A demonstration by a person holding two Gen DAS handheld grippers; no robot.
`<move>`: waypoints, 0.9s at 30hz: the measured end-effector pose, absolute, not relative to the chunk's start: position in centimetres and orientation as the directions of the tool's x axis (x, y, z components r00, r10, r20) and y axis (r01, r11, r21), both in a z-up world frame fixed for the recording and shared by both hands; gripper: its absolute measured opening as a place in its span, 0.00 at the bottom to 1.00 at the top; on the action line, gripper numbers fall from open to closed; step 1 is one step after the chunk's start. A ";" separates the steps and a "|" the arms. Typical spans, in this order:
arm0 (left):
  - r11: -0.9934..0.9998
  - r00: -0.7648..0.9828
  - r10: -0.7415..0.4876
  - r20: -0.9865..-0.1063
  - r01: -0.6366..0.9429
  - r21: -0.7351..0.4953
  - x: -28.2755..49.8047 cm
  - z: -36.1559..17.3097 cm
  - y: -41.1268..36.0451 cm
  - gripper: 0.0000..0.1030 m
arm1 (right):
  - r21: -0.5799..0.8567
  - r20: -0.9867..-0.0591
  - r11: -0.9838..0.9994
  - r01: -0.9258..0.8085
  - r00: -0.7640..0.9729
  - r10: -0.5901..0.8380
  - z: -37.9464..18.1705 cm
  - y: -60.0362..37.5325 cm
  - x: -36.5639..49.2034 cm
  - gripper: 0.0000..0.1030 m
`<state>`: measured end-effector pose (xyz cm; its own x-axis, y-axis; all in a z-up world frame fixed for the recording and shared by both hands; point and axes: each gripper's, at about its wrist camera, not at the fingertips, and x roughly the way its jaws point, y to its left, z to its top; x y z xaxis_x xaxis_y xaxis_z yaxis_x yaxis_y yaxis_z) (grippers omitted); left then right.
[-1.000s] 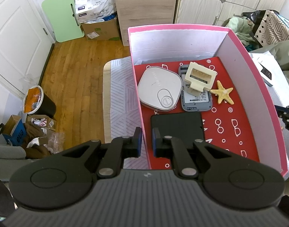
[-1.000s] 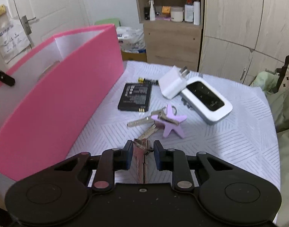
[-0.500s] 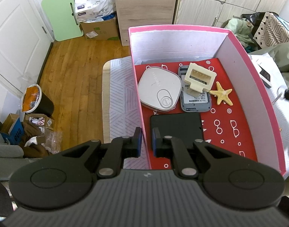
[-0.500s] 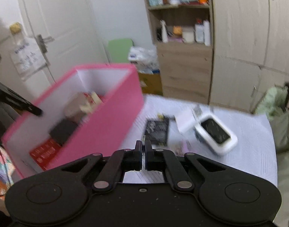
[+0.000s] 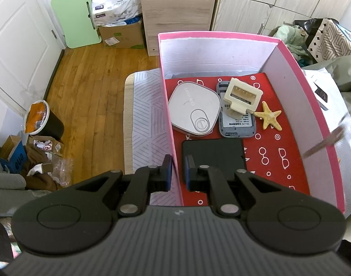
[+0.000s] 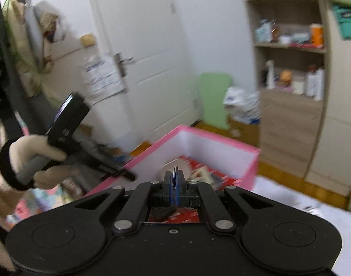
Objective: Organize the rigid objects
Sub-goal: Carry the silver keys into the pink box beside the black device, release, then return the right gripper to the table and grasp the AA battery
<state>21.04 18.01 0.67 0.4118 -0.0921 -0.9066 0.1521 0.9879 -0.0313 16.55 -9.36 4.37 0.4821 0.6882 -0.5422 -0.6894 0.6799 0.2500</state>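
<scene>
A pink box (image 5: 322, 124) with a red patterned floor stands on the table. In it lie a grey square device (image 5: 195, 111), a grey router (image 5: 236, 126), a cream plastic part (image 5: 242, 96), a yellow starfish (image 5: 269, 118) and a black flat device (image 5: 213, 151). My left gripper (image 5: 176, 172) is shut on the box's left wall (image 5: 167, 115). My right gripper (image 6: 174, 181) is shut on a key ring (image 6: 175, 172), held above the box (image 6: 221, 142). The hanging keys (image 5: 324, 143) show blurred over the box's right wall.
A white device (image 5: 321, 95) lies on the table right of the box. A wooden cabinet (image 5: 177, 11) stands behind the box. A bin (image 5: 41, 120) and clutter sit on the floor at left. The hand holding the left gripper (image 6: 37, 158) shows left of the box.
My right gripper shut on the key ring, lifted it from the table and swung left, up over the box. My left gripper stayed on the box wall.
</scene>
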 end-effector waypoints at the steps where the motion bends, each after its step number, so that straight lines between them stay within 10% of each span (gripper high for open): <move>1: 0.988 0.412 -0.092 -0.906 0.152 -0.031 21.0 0.7 18.0 0.09 | 0.269 -0.555 0.664 -0.698 0.451 0.699 3.8 -8.8 16.7 0.04; 11: 0.989 0.411 -0.093 -0.907 0.145 -0.035 21.0 0.7 17.9 0.09 | 0.280 -0.689 0.707 -0.650 0.376 0.619 -2.5 -4.8 19.8 0.06; 27: 0.989 0.418 -0.110 -0.901 0.136 -0.058 20.9 0.5 18.3 0.10 | 0.378 -0.627 0.806 -0.457 0.514 0.585 -0.1 -14.5 16.8 0.13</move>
<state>20.94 18.31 0.53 0.4185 -0.1105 -0.9015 0.1356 0.9890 -0.0582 16.77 -14.52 -0.09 0.5142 0.5853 -0.6269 -0.4565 0.8056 0.3777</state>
